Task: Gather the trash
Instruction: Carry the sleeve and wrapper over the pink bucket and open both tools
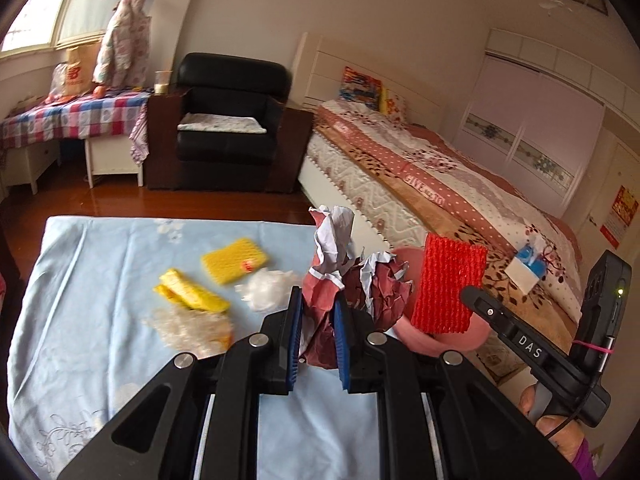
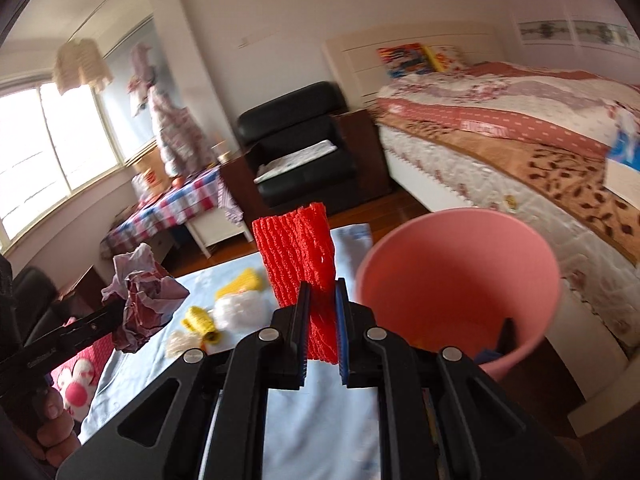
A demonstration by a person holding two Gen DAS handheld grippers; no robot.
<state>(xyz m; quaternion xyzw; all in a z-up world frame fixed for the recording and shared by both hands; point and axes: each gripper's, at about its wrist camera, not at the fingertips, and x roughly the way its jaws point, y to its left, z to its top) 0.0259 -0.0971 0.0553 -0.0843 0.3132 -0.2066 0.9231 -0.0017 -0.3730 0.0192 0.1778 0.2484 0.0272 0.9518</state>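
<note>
**Inspector A:** Right claw point(image 2: 322, 320) is clenched on the red foam net point(image 2: 298, 256). The net stands nearly upright between the pads, long axis vertical, its free end pointing up and tipped slightly left. The pink bin point(image 2: 460, 280) sits just to the right of that claw, mouth tilted toward the camera. I judge the right hand the nearer of the two.

**Inspector B:** Agreed. Left claw point(image 1: 318, 320) is grasping the crumpled maroon paper point(image 1: 340, 280), bulk above the pads, one twisted end pointing up. From the left wrist view the bin point(image 1: 416, 340) lies to the right, mostly hidden behind paper and net.

**Inspector A:** Remaining on the table point(image 1: 100, 280): yellow foam pieces point(image 1: 234, 266) and clear plastic wrap point(image 1: 264, 292), left of both claws.

**Inspector B:** Judgement: the right-hand drop comes first; it needs a short shift rightward over the rim.
</note>
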